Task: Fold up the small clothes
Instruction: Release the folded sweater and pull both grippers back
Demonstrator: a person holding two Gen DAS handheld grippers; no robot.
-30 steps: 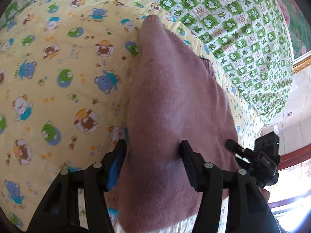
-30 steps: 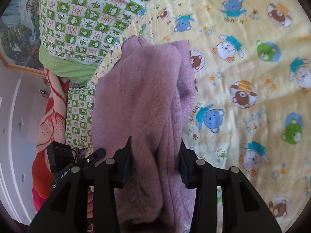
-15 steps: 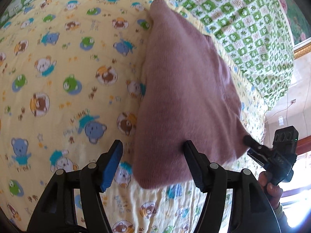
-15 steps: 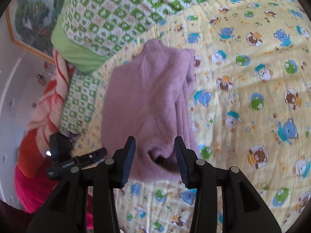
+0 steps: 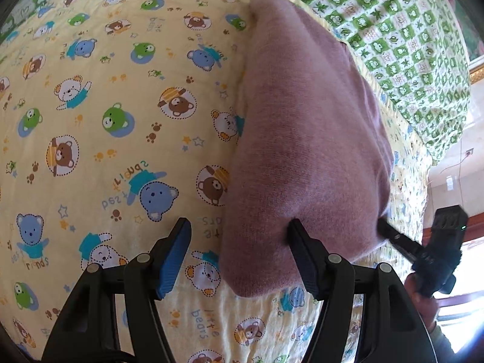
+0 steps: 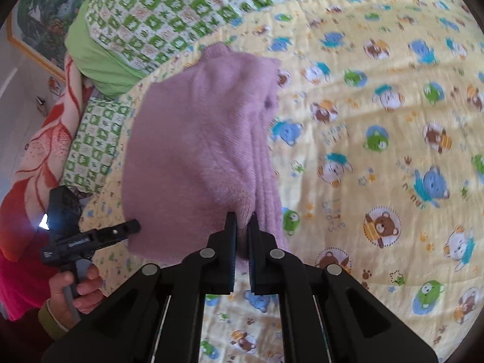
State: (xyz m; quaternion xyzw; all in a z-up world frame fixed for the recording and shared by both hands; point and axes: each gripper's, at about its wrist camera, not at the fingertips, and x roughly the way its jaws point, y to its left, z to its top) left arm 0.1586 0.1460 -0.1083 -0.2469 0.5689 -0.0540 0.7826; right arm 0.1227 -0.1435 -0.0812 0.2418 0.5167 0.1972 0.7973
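While the folded mauve knit sweater (image 5: 305, 139) lies on the bed's yellow bear-print sheet (image 5: 121, 115), near the green checked quilt (image 5: 402, 39), the left gripper (image 5: 239, 251) stands spread, having just opened a little further, with the sweater's near edge between its jaws but no pad pressing it. Seen from the right wrist, the right gripper (image 6: 242, 236) has just closed, its jaws nearly together and pinching the near hem of the sweater (image 6: 199, 145).

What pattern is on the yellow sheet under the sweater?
Cartoon bears on the yellow sheet; clearest in the left wrist view.
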